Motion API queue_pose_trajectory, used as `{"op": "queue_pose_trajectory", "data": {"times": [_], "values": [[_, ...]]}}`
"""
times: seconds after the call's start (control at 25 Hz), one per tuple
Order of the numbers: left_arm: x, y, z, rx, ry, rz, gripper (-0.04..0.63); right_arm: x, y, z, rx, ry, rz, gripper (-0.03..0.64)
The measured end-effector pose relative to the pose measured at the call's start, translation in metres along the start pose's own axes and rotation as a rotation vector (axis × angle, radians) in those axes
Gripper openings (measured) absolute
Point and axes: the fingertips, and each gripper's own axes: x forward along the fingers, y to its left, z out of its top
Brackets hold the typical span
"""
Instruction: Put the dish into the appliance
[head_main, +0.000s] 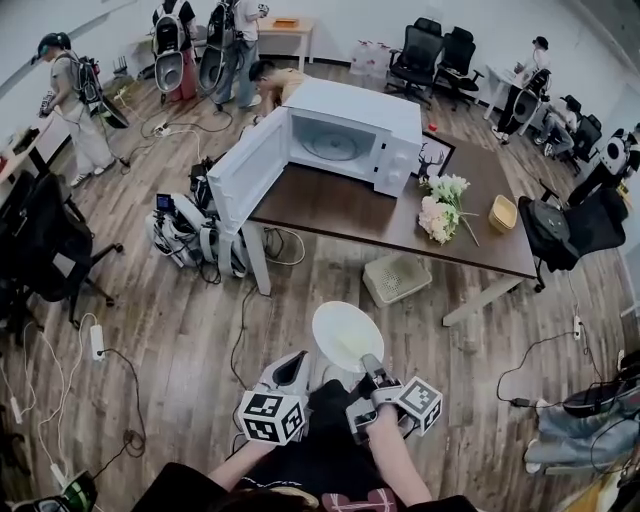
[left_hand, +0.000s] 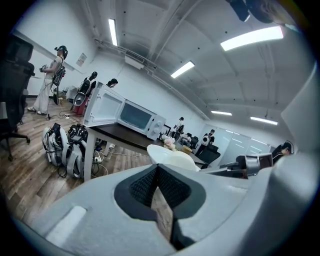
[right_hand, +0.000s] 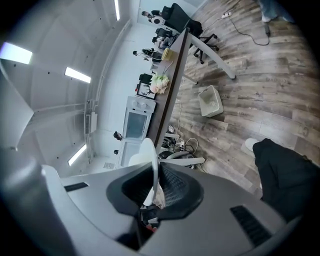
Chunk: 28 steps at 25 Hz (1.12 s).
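The right hand-held gripper (head_main: 368, 360) has its jaws closed on the rim of the dish (head_main: 343, 335), a white round plate. In the right gripper view the plate stands edge-on between the 2 dark pads (right_hand: 167, 187), so only a thin white line of it shows there. From the head view the plate is in the air above the wooden floor (head_main: 180, 330), low in the picture and well apart from the appliance. Its near edge is covered by the gripper, so I cannot tell how deep the pads reach onto it.

The left hand-held gripper (head_main: 297, 358) is just beside the plate, at its left. Its jaws meet at the tips and hold nothing; a narrow strip of floor shows through the gap behind the tips. In the left gripper view the gripper's own body hides the lower part of the plate.

The microwave (head_main: 350, 135) stands on the dark tabletop (head_main: 340, 205) at its left end. The door (head_main: 248, 170) is swung wide open to the left, and the round glass tray (head_main: 335, 145) inside is visible. Also on the tabletop are a bunch of pale flowers (head_main: 440, 205) and a small woven basket (head_main: 503, 213). A white plastic basket (head_main: 396, 277) lies on the floor under the table edge.

The person's arms are cut off at the bottom of the head view.
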Motion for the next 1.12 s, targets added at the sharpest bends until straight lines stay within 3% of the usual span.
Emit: {"op": "queue_pose_trajectory", "data": {"times": [0.6,1.12], "values": [[0.147,0.013,0.069,-0.029,-0.054,0.115,0.009,0.121,0.045,0.11,-0.038,0.109,0.025,0.04],[0.216,0.017,0.081,-0.056,-0.066,0.184,0.009,0.175,0.053,0.164,-0.069,0.181,0.029,0.041]]}}
